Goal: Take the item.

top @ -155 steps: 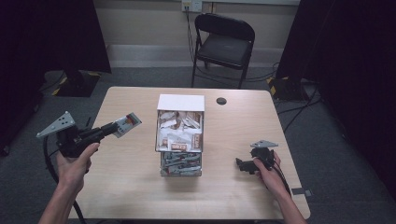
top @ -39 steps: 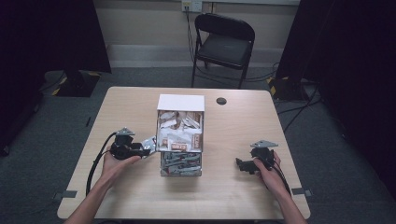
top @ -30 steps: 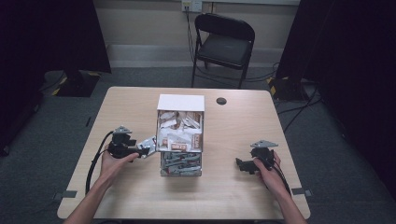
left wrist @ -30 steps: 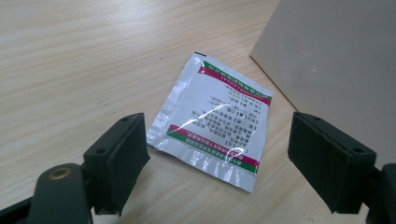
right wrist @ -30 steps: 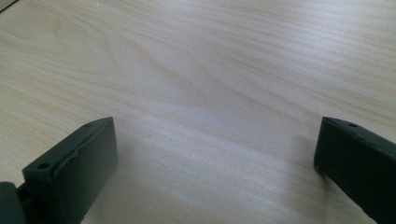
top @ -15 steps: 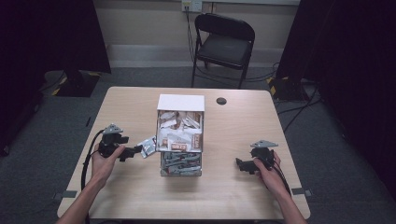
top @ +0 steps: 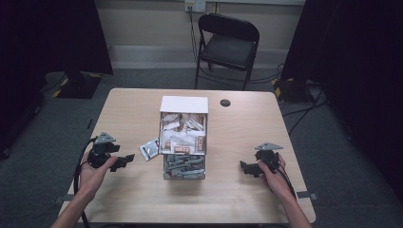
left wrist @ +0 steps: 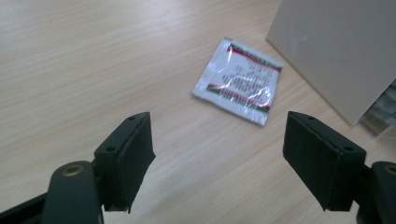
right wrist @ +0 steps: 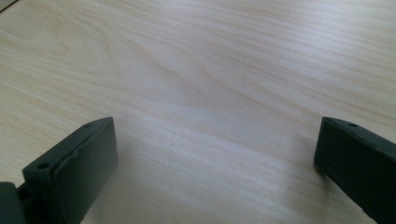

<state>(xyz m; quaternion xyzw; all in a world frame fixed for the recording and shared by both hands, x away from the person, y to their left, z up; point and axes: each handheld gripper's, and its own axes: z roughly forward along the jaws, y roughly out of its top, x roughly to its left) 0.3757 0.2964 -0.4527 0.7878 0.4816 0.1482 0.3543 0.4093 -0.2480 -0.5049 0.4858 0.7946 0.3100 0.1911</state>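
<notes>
One sachet flat on tabletop, just beside white box (left wall), clear of left tool. Left jaws just narrowing, nothing between. Right tool wide apart, empty.

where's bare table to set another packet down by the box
Free: the wide strip of table between the compartment box and the right gripper, and the near edge in front of the box. Tighter on the left, where a packet lies beside the box with the left gripper close by.
</notes>
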